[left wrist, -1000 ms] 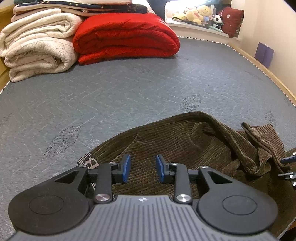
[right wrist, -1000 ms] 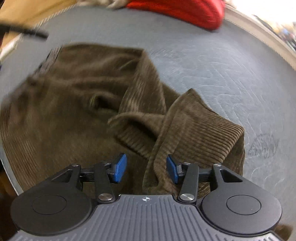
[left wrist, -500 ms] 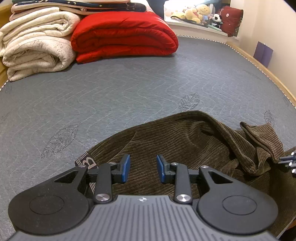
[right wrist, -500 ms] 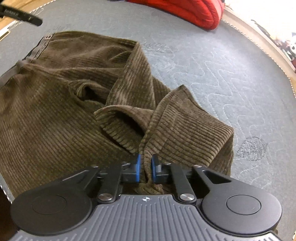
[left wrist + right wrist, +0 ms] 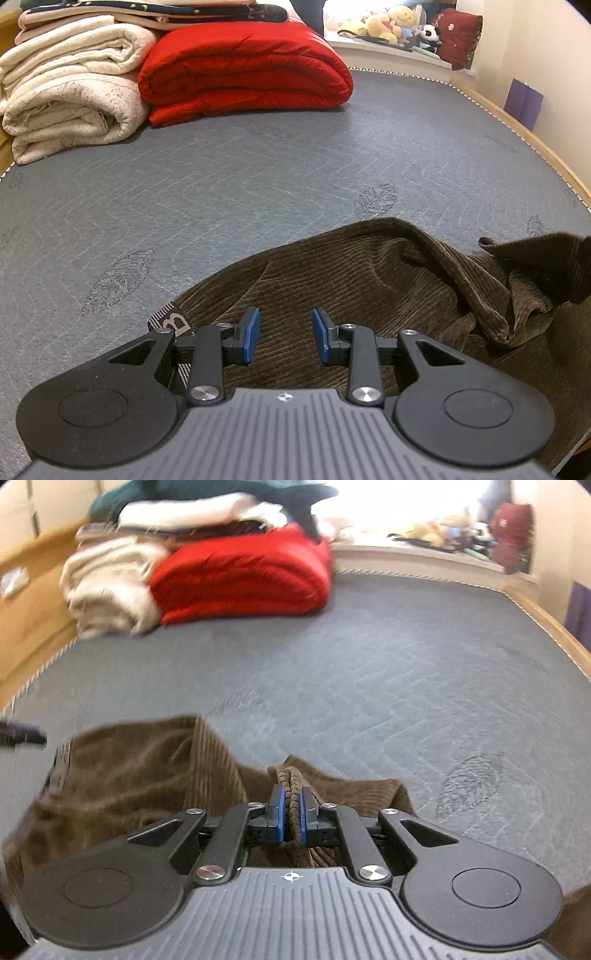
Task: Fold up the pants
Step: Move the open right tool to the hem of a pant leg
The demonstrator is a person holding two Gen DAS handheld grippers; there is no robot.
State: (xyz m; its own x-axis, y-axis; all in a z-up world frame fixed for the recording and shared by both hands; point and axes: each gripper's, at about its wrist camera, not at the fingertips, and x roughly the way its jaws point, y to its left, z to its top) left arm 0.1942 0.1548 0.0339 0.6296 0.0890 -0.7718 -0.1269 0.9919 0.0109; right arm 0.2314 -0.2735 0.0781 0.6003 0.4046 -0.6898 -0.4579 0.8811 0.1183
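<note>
Right tongs (image 5: 291, 814): clenched on a bunched ridge of the brown corduroy pants (image 5: 122, 775), blue pads (image 5: 280, 812) pressing the fabric from both sides; a second ago they stood apart over the cloth.
Left tongs (image 5: 284, 338): released, part-open, nothing between the pads, poised above the waist end of the pants (image 5: 369, 280) near the lettered waistband (image 5: 171, 321); unchanged from the earlier frame.
Pants: rumpled at the near edge of the grey quilted mattress (image 5: 258, 177), one leg now lifted at the right.
Open room: bare mattress ahead, to the red quilt (image 5: 243, 70) and cream blankets (image 5: 70, 103); wooden bed frame (image 5: 532, 136) bounds the right side.
</note>
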